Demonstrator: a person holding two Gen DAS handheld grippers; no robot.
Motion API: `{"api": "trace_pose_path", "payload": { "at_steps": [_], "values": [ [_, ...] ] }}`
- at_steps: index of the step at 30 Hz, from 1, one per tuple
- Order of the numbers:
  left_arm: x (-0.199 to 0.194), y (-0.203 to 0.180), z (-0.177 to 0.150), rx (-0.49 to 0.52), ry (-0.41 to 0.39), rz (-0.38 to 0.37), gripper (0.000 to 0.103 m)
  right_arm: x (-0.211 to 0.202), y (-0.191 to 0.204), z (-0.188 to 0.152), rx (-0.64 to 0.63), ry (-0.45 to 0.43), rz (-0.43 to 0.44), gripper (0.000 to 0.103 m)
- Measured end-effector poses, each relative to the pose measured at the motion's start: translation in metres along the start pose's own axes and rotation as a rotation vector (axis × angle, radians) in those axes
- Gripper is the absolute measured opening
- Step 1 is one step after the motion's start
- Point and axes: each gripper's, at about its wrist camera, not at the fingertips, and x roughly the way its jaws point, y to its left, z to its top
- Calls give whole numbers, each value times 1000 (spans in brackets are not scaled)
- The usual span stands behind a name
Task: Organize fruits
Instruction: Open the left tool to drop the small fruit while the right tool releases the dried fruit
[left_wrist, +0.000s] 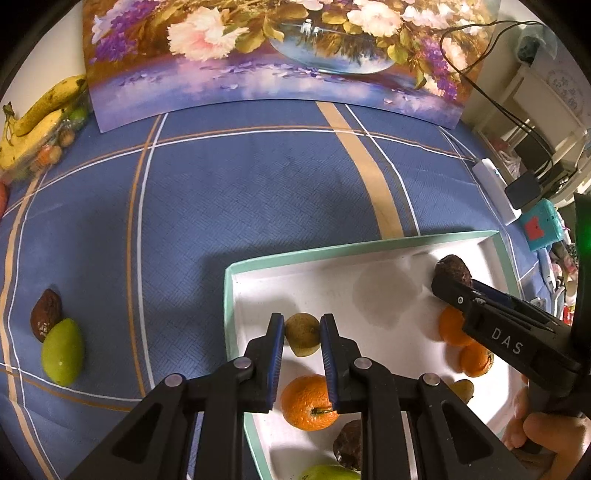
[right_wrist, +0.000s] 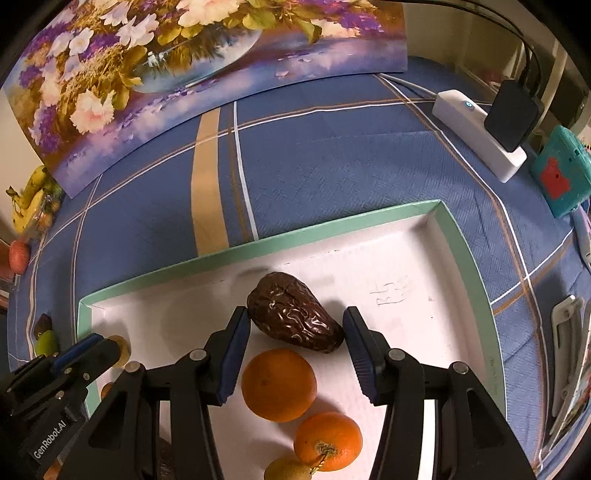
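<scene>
A white tray with a teal rim (left_wrist: 332, 251) (right_wrist: 258, 243) lies on the blue cloth. My left gripper (left_wrist: 303, 321) is shut on a small yellow-green fruit (left_wrist: 303, 338) just above the tray's near-left part. My right gripper (right_wrist: 295, 319) is shut on a wrinkled dark brown fruit (right_wrist: 295, 317) over the tray's far side. It also shows in the left wrist view as the right gripper (left_wrist: 454, 284). Oranges (right_wrist: 279, 384) (right_wrist: 328, 441) (left_wrist: 308, 402) lie in the tray, along with another brown fruit (left_wrist: 349, 445) and a green one (left_wrist: 325, 472).
On the cloth left of the tray lie a green fruit (left_wrist: 62, 356) and a brown fruit (left_wrist: 46, 314). Bananas (left_wrist: 40, 110) sit at the far left. A floral picture (left_wrist: 277, 55) stands behind. A white power strip (right_wrist: 476, 136) and a teal box (right_wrist: 561, 173) are at the right.
</scene>
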Motion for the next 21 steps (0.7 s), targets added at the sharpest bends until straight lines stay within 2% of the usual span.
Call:
{"api": "trace_pose_path", "payload": {
  "at_steps": [12, 21],
  "values": [
    [-4, -4, 4, -6, 19, 4, 22, 0, 1, -1, -2, -1, -1, 54],
    [-40, -6, 11, 6, -43, 6, 23, -22, 9, 3, -27, -24, -13, 54]
  ]
}}
